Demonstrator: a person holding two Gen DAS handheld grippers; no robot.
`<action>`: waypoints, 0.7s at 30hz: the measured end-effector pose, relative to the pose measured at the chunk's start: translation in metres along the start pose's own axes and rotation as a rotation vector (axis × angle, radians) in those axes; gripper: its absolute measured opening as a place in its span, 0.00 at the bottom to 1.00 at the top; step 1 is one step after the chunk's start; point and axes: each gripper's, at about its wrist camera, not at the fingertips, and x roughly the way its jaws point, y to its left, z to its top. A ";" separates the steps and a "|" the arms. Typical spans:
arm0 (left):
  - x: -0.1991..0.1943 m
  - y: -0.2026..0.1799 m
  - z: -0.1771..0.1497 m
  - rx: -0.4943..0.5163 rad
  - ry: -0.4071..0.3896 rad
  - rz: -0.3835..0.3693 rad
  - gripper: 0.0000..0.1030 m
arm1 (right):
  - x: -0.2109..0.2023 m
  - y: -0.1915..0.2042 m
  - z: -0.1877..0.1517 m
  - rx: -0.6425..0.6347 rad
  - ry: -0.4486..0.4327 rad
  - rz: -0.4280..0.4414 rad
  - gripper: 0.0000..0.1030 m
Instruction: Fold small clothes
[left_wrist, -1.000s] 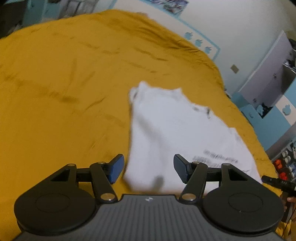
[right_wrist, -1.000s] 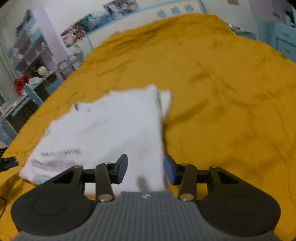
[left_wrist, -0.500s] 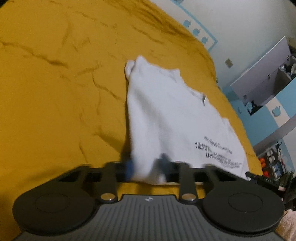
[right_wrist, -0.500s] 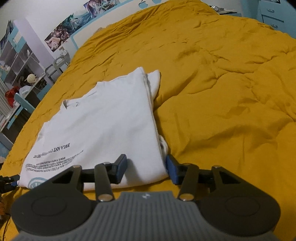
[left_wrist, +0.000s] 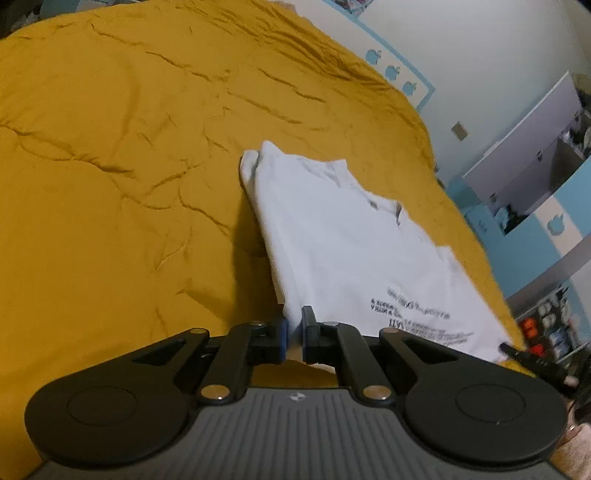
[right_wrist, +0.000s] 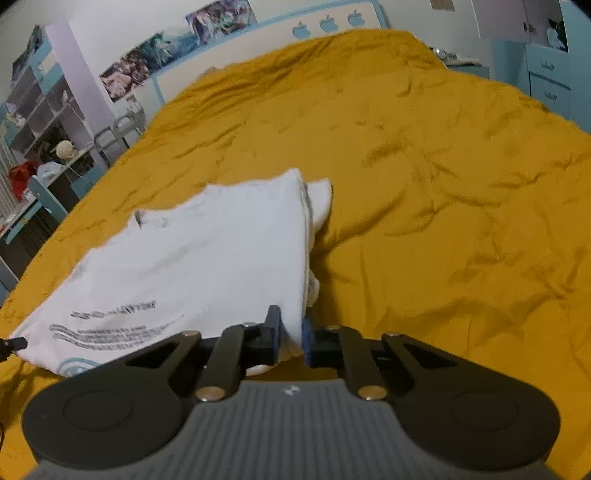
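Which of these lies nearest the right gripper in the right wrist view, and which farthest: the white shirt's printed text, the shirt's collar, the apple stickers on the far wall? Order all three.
1. Printed text: on the white shirt, just left of the right gripper.
2. Collar: farther up the shirt, to the left.
3. Apple stickers: on the wall beyond the yellow bedspread.

Shirt (left_wrist: 354, 251) on bedspread (left_wrist: 110, 166); left gripper (left_wrist: 293, 334), right gripper (right_wrist: 290, 338) at near corners
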 end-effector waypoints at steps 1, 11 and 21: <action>0.002 0.001 -0.001 0.011 0.015 0.016 0.07 | -0.001 -0.001 -0.002 0.006 0.004 -0.002 0.02; 0.025 0.027 -0.017 -0.060 0.046 0.044 0.18 | 0.019 -0.034 -0.030 0.105 0.076 0.003 0.16; 0.010 -0.061 0.059 0.353 -0.181 0.077 0.83 | 0.033 0.034 0.056 -0.364 -0.130 -0.023 0.38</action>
